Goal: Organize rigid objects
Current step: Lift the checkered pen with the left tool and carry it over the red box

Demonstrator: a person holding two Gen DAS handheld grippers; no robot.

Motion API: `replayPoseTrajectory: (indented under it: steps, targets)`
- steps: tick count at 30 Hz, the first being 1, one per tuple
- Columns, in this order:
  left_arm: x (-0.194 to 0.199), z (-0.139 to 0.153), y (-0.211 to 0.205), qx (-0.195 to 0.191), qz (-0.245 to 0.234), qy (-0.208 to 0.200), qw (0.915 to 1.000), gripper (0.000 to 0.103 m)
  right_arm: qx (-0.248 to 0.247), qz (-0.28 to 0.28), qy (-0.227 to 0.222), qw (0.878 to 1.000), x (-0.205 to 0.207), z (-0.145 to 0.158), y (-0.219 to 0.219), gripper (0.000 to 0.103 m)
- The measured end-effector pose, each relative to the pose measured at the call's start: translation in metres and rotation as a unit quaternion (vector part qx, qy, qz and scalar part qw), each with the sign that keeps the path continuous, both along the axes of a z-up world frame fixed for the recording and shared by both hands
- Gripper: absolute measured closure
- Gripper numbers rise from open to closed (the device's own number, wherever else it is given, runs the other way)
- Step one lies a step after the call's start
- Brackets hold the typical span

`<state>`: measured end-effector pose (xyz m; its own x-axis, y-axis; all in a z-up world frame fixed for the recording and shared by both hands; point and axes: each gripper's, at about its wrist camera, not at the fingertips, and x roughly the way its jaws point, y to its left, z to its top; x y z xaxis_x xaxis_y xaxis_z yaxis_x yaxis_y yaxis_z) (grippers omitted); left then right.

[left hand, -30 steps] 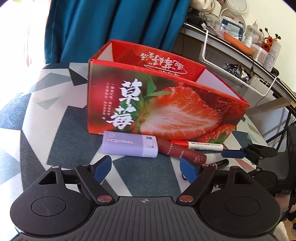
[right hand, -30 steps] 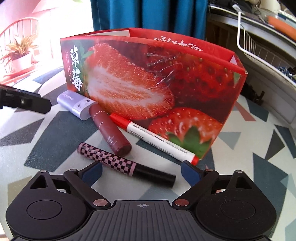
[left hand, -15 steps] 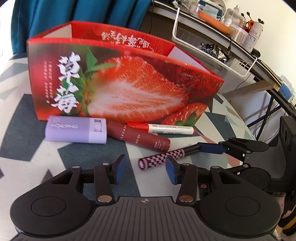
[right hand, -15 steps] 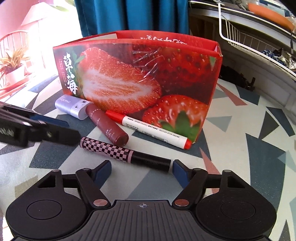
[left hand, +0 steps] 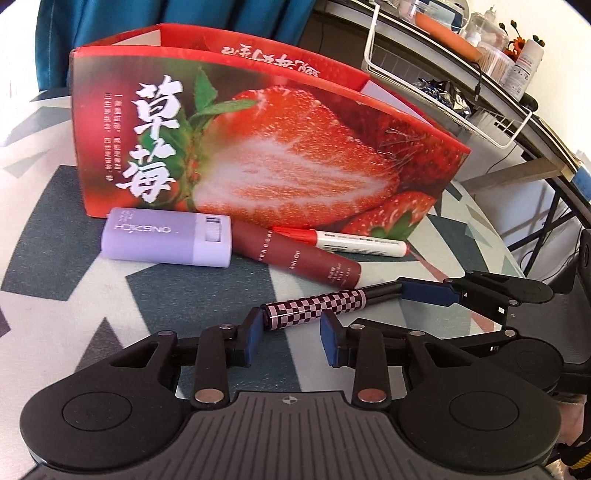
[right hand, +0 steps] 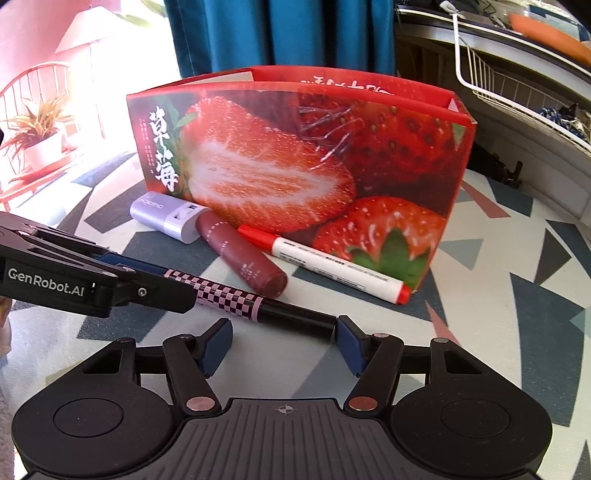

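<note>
A checkered pink-and-black pen [left hand: 314,306] lies on the patterned table in front of a red strawberry box [left hand: 258,147]. My left gripper [left hand: 291,332] is open, its jaws on either side of the pen's checkered end. My right gripper [right hand: 282,341] is open around the pen's black end [right hand: 295,314]. A lilac case [left hand: 166,242], a maroon tube [left hand: 295,258] and a red-and-white marker [left hand: 351,243] lie against the box. The same items show in the right wrist view: case [right hand: 166,214], tube [right hand: 243,258], marker [right hand: 332,266], box [right hand: 303,166].
A blue curtain [right hand: 277,33] hangs behind the box. A white wire basket [left hand: 443,92] and a cluttered shelf stand at the right. A plant [right hand: 37,133] sits at the far left. The table edge curves off at the right.
Both grippers have moved in toward the checkered pen, the left from its left end and the right from its black end. The left jaws have narrowed. The pen lies where it was.
</note>
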<state>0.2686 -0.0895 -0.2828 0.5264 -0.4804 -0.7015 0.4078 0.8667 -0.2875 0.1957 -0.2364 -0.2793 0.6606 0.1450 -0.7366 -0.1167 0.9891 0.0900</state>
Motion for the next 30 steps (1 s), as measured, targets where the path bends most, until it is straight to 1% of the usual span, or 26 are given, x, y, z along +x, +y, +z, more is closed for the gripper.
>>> replayPoseTrajectory:
  steps: [2, 7, 10, 16, 20, 23, 27, 30]
  targets:
    - [-0.001, 0.0, 0.003, 0.0, 0.002, -0.002, 1.0, 0.067, 0.008, -0.001, -0.001, 1.0, 0.0, 0.0, 0.001, 0.044]
    - [-0.006, 0.002, 0.008, 0.001, 0.01, -0.005, 0.9999, 0.067, 0.005, 0.001, -0.005, 1.0, -0.002, -0.001, 0.008, 0.044]
    - [-0.01, 0.002, 0.013, 0.003, 0.021, -0.004, 0.9998, 0.067, 0.01, 0.001, -0.007, 1.0, -0.004, 0.0, 0.011, 0.046]
    - [-0.015, 0.005, 0.026, -0.009, 0.037, 0.0, 0.9993, 0.067, 0.003, 0.007, -0.016, 1.0, -0.007, 0.006, 0.024, 0.048]
    - [-0.019, 0.014, 0.035, -0.016, 0.046, -0.016, 0.9987, 0.067, -0.002, 0.01, -0.035, 0.999, -0.009, 0.017, 0.03, 0.048]
    - [-0.02, 0.024, 0.042, -0.029, 0.053, -0.027, 0.9978, 0.067, -0.005, 0.015, -0.05, 0.999, -0.009, 0.028, 0.032, 0.048]
    - [-0.02, 0.043, 0.05, -0.048, 0.058, -0.049, 0.996, 0.067, -0.011, 0.017, -0.074, 0.997, -0.007, 0.048, 0.035, 0.048]
    - [-0.021, 0.06, 0.052, -0.059, 0.065, -0.074, 0.9934, 0.067, -0.016, 0.018, -0.095, 0.995, -0.004, 0.065, 0.036, 0.048]
